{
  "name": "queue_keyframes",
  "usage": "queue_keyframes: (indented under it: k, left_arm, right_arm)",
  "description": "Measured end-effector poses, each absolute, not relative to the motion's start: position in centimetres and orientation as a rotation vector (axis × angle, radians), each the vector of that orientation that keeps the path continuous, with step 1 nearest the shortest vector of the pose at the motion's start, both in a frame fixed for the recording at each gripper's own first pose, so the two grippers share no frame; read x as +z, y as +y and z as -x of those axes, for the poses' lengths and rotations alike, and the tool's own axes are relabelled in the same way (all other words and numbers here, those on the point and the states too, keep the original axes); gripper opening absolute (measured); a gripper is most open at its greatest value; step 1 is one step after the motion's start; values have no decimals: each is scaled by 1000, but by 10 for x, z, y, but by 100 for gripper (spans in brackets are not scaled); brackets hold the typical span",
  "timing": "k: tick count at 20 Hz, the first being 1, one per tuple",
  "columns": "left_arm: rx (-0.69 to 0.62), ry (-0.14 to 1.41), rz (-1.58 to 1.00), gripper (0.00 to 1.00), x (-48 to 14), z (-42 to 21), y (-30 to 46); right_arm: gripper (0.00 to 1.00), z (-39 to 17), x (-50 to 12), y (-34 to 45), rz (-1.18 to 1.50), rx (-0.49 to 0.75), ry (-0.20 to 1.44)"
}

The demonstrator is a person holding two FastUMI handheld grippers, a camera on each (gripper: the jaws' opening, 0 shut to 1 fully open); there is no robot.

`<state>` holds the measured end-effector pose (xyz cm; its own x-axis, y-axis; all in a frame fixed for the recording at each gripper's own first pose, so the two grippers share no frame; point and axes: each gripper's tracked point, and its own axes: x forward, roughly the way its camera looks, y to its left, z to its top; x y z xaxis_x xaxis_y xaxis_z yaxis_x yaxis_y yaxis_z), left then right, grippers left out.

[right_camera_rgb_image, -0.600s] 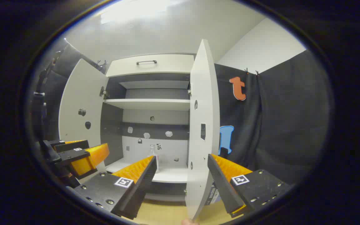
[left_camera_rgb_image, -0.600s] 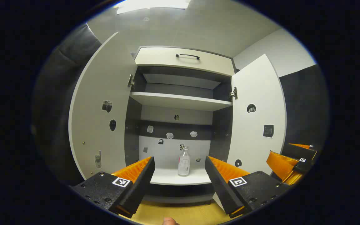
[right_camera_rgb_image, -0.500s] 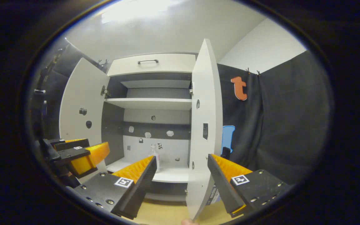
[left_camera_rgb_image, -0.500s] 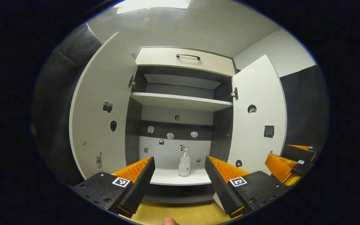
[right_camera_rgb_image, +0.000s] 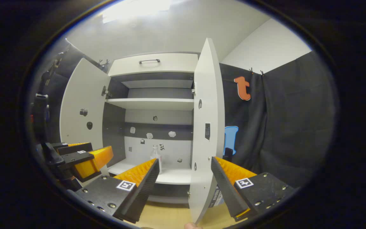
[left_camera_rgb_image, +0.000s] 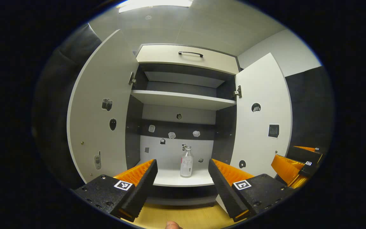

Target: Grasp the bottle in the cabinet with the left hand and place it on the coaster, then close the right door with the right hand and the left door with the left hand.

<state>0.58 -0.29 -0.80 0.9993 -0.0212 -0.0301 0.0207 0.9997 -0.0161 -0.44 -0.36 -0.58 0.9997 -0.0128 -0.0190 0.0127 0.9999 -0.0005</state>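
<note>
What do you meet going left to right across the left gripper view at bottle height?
Left door → bottle standing on the lower shelf → right door → the right gripper, at the far right.

left gripper (left_camera_rgb_image: 181, 178) nudged fwd, cabinet (left_camera_rgb_image: 183, 105) larger (slightly)

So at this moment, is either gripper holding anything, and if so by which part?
Nothing is held. The left gripper and the right gripper are both open and empty, and the bottle stands untouched on the cabinet's lower shelf.
</note>
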Motion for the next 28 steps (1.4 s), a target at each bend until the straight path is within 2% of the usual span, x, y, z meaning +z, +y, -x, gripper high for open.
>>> queue_keyframes:
  k: [2, 3, 13, 14, 15, 16, 22, 23, 24, 28]
  left_arm:
    - [-31, 32, 14, 99, -9, -7, -6]
    - [-36, 35, 9, 99, -10, -9, -8]
    - [-86, 77, -7, 99, -30, -49, -22]
    - [-92, 76, -10, 99, -33, -59, -23]
    - [-95, 78, -14, 99, -36, -71, -24]
    - [-97, 70, -16, 99, -39, -84, -25]
    - [-88, 48, -61, 99, -62, -172, -26]
    - [-86, 46, -65, 99, -67, -186, -27]
    - [-82, 49, -71, 99, -73, -200, -27]
    - [-49, 96, -102, 99, -111, -255, -20]
  right_arm:
    - [94, 7, -7, -6, 8, -23, 21]
    - [98, 8, -7, -7, 10, -28, 21]
    - [99, 29, -1, -42, 20, -125, 8]
    - [94, 32, 0, -48, 23, -143, 4]
    - [94, 34, 0, -55, 26, -162, 2]
    - [99, 36, 1, -63, 29, -183, 0]
    - [99, 50, 3, -112, 61, -333, -9]
    - [94, 53, 2, -120, 67, -362, -9]
    - [99, 55, 2, -128, 73, -390, -7]
    - [98, 74, -2, -160, 100, -508, 5]
